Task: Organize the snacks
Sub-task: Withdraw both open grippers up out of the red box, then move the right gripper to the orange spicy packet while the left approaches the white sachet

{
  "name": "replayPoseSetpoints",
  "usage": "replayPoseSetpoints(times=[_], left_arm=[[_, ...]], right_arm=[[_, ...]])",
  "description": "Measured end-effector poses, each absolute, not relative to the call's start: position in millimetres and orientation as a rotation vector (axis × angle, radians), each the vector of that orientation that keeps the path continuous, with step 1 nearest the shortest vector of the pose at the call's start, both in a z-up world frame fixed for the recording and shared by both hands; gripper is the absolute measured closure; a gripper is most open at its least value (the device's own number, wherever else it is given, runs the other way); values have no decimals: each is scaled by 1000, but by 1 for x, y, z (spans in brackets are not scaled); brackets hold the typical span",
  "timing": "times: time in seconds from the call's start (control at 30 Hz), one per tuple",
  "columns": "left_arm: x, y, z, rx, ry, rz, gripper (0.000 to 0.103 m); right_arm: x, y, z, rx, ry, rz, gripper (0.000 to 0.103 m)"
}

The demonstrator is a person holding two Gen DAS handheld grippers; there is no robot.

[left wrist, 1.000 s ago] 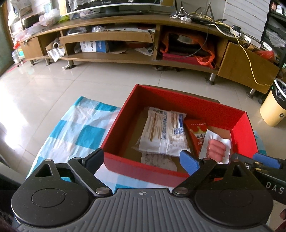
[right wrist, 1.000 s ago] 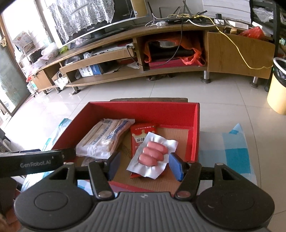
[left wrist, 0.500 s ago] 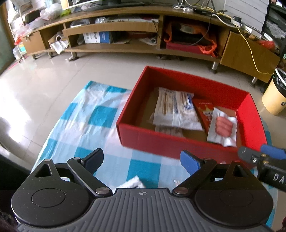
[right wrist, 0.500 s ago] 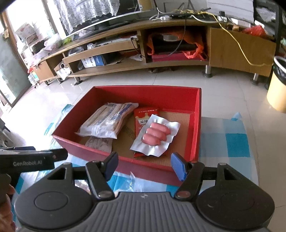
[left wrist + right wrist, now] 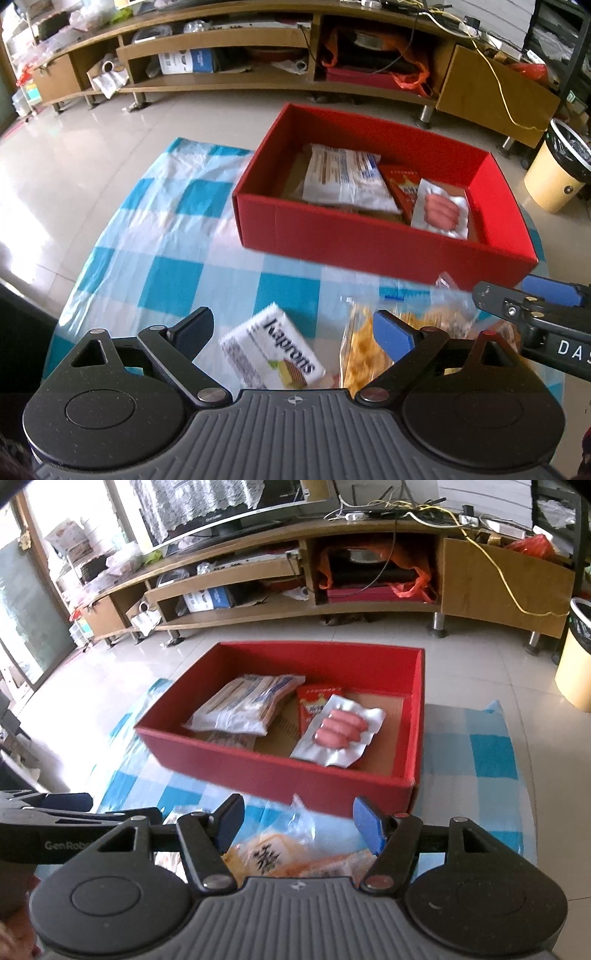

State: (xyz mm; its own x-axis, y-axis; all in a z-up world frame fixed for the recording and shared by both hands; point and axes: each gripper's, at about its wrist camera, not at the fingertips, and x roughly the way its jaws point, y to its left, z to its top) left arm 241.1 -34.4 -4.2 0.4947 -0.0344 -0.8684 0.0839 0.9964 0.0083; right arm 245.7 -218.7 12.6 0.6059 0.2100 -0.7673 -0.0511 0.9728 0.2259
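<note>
Both views ride on hand-held grippers, angled steeply down and forward over a blue-checked cloth (image 5: pixel 173 240). The left wrist view looks from the near left, the red box (image 5: pixel 369 247) lying ahead to its right. The right wrist view looks from the near right, closer to the box (image 5: pixel 280 771). Both share the box, the far TV cabinet (image 5: pixel 369 572) and the yellow bin (image 5: pixel 554 177).

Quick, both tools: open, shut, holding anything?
Left tool: open, empty, above the wafer pack.
Right tool: open, empty, above the orange bag.
</note>
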Motion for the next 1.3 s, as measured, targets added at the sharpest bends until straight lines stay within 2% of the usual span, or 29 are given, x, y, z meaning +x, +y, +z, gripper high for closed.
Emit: replayPoseSetpoints(times=[0.67,1.3], left_arm=[[172,-20,-6,83,1097,-150,6],[127,16,-40,199,1208,-294,4]], right_arm=[[192,-221,11,208,949,146,41],[168,-235,15,313,961,133,39]])
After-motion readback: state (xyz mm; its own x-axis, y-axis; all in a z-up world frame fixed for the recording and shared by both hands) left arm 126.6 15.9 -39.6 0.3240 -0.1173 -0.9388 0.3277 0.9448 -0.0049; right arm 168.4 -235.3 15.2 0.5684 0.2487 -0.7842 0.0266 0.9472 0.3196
